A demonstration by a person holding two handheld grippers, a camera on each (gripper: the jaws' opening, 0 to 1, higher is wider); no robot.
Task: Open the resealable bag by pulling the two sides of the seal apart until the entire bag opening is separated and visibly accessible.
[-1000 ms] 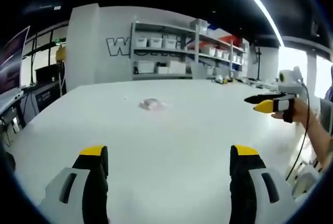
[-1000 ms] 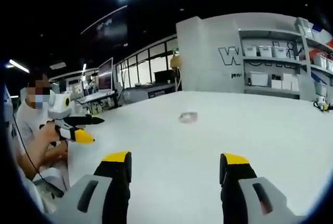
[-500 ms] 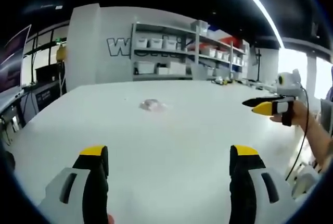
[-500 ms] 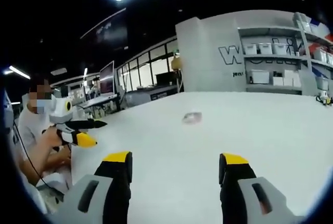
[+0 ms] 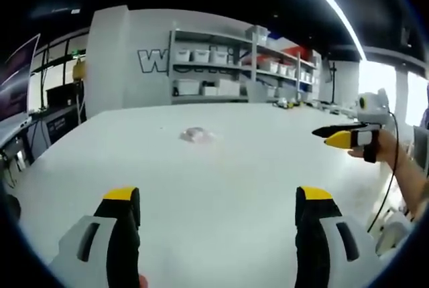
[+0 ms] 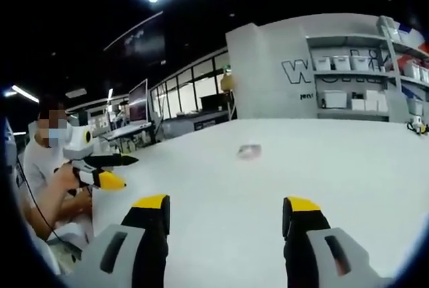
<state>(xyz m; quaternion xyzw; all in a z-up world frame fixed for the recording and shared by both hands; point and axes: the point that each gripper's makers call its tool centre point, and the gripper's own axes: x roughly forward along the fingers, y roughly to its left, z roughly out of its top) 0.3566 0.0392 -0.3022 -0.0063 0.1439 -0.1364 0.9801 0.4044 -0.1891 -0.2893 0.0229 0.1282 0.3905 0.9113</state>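
A small clear resealable bag (image 5: pixel 196 134) with something pinkish inside lies flat far out on the white table (image 5: pixel 221 174); in the right gripper view the bag (image 6: pixel 249 151) is a small pale patch. My left gripper (image 5: pixel 213 197) is open above the near table edge, well short of the bag, nothing between its yellow-tipped jaws. My right gripper (image 6: pixel 226 204) is open too, also far from the bag. In the left gripper view the right gripper (image 5: pixel 340 134) enters from the right, held by a hand. The left gripper (image 6: pixel 107 170) shows at the left of the right gripper view.
Shelves with white bins (image 5: pixel 221 67) stand against the far wall behind the table. Desks with monitors (image 6: pixel 137 110) line the left side. A person (image 6: pixel 43 161) sits at the table edge. A cable (image 5: pixel 391 161) hangs from the right gripper.
The right gripper view has shifted slightly, so the bag sits a little further right and lower in it. Both grippers stay open and the bag has not moved.
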